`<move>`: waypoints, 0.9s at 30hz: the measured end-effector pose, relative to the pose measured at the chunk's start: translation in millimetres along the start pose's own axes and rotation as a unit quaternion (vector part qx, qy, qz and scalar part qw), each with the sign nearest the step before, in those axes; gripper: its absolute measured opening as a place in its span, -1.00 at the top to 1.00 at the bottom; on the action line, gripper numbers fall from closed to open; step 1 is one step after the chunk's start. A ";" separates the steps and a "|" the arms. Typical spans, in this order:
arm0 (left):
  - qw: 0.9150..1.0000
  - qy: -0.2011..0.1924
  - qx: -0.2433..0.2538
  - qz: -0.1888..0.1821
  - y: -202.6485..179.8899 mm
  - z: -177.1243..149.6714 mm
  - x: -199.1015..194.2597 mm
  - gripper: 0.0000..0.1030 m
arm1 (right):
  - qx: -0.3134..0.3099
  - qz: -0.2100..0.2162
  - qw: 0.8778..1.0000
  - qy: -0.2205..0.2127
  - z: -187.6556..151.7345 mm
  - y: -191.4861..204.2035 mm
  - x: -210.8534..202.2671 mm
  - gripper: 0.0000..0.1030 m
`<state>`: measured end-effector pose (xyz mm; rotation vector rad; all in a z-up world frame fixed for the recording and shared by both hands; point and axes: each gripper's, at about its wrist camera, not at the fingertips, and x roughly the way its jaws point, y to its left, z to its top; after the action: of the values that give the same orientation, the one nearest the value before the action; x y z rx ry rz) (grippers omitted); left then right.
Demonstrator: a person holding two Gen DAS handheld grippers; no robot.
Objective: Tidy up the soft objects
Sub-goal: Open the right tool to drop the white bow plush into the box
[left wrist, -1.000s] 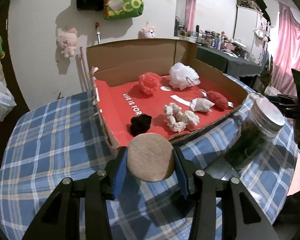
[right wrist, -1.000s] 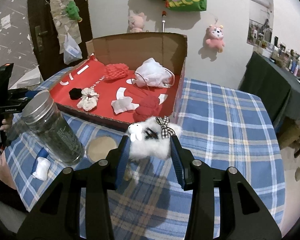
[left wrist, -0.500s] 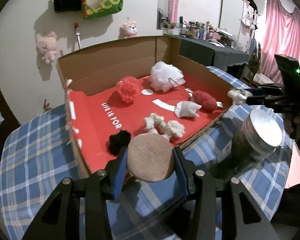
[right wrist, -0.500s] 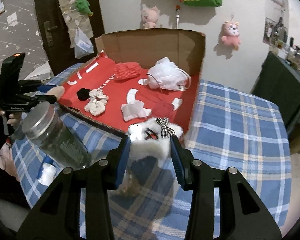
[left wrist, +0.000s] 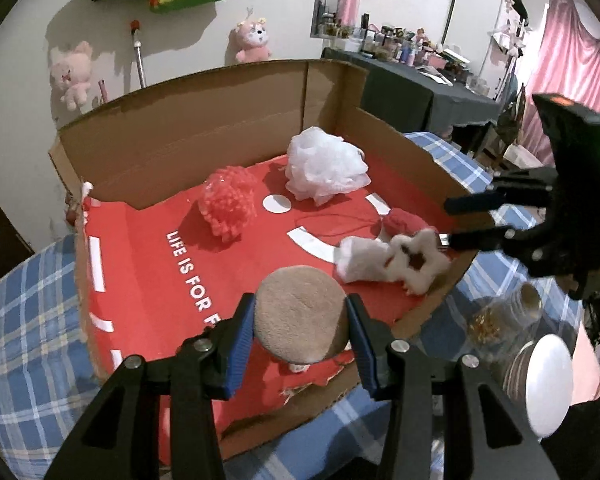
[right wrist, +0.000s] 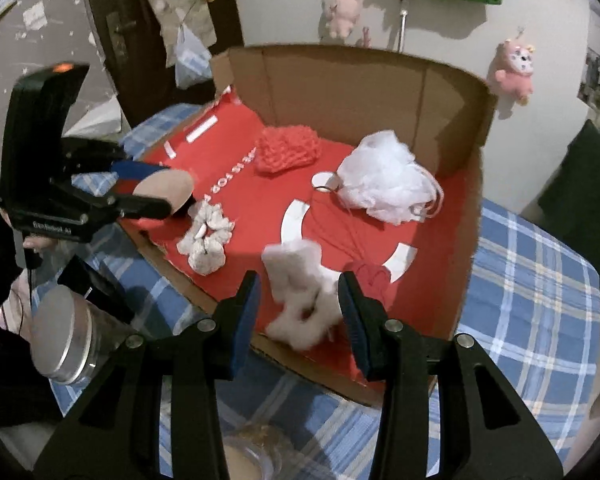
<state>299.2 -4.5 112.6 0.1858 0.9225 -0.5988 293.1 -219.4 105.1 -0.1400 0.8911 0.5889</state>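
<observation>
Dim indoor light; plush toys (left wrist: 75, 74) cast soft shadows on the wall. Fisheye curvature and dark vignette at edges. White fluffy toy (right wrist: 300, 300) motion-blurred; jar lid (left wrist: 548, 384) glares.

A round tan puff (left wrist: 300, 314) is held above the red-lined cardboard box (left wrist: 220, 128), while a blurred white fluffy toy (right wrist: 304, 300) is near its front edge.

The left wrist view looks down over the near left edge of the cardboard box (left wrist: 228, 128), facing its far wall and the right gripper (left wrist: 452, 220). The right wrist view faces the same box (right wrist: 340, 80) closely from its right side; both share its red floor
</observation>
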 end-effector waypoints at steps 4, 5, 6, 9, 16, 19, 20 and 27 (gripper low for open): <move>1.000 0.003 0.008 0.001 -5.2 1.1 2.6 0.08 | -0.001 0.004 1.000 0.022 -1.2 -2.4 10.8 0.25; 1.000 0.003 0.008 0.000 -5.9 1.4 2.7 0.08 | -0.001 0.006 1.000 0.029 -1.2 -2.9 12.8 0.25; 1.000 0.003 0.008 0.000 -6.6 0.9 2.5 0.08 | -0.001 0.007 0.999 0.040 -1.6 -3.4 15.7 0.24; 1.000 0.003 0.012 -0.002 -9.7 -1.8 0.5 0.08 | 0.000 0.011 0.998 0.064 -2.8 -4.1 21.8 0.24; 1.000 0.004 0.012 -0.005 -10.0 -7.7 -2.3 0.06 | 0.006 0.012 0.994 0.107 -7.2 -3.1 39.3 0.22; 1.000 0.006 0.014 -0.005 -10.6 -10.3 -1.8 0.06 | 0.008 0.001 0.992 0.125 -9.7 -2.9 50.3 0.22; 1.000 0.006 0.015 -0.005 -10.9 -11.0 -1.9 0.06 | 0.012 0.002 0.991 0.136 -10.5 -3.5 54.9 0.22; 1.000 0.006 0.012 -0.010 -11.0 -11.5 -1.7 0.06 | 0.038 0.007 0.988 0.150 -5.8 -5.6 66.1 0.52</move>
<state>284.3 -8.2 108.1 0.2018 0.9297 -0.6286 324.0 -198.1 50.1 -0.1567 1.2059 0.5544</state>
